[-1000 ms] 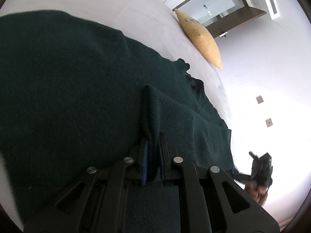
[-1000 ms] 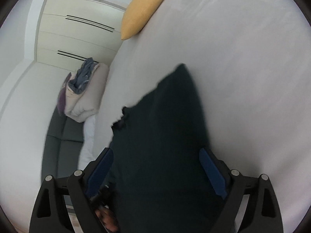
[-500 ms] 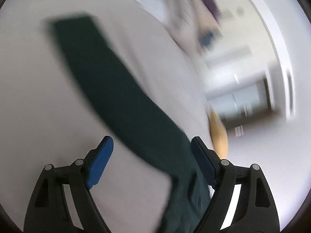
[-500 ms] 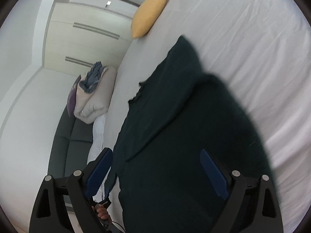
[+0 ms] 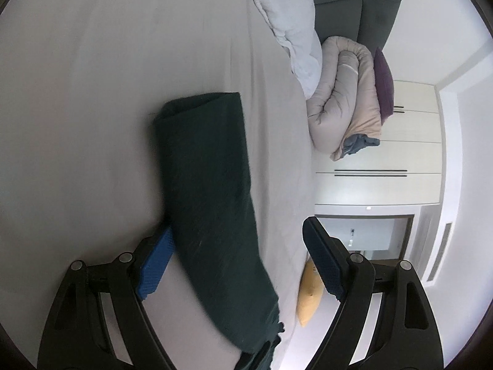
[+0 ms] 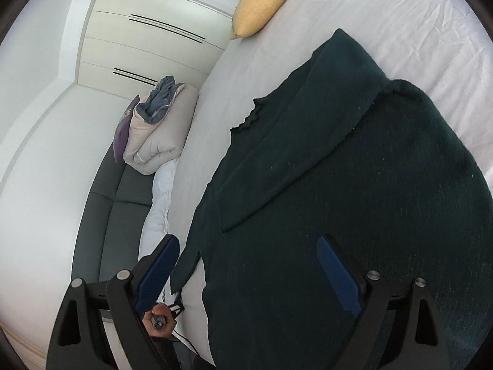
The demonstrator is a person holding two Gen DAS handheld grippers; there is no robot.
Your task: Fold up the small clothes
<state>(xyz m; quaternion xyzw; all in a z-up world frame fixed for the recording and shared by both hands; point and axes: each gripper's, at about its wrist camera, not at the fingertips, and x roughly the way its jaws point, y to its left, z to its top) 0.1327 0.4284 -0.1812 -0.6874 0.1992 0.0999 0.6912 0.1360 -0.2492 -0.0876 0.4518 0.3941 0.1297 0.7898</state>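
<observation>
Hovering with both sets of fingers spread and empty: left gripper [image 5: 237,262], right gripper [image 6: 246,273]. Risking a slipped sleeve fold at 11 o'clock on the dark green sweater [image 6: 354,185] if pinched through one layer only, or dragged across the bed sheet [image 6: 416,15].

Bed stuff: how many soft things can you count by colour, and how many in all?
Dark green knitted garment: 1
Mustard-yellow pillow: 1
Beige rolled duvet: 1
Purple cushion: 1
White crumpled quilt: 1
Grey-blue cloth tucked in the duvet: 1
Total: 6
</observation>
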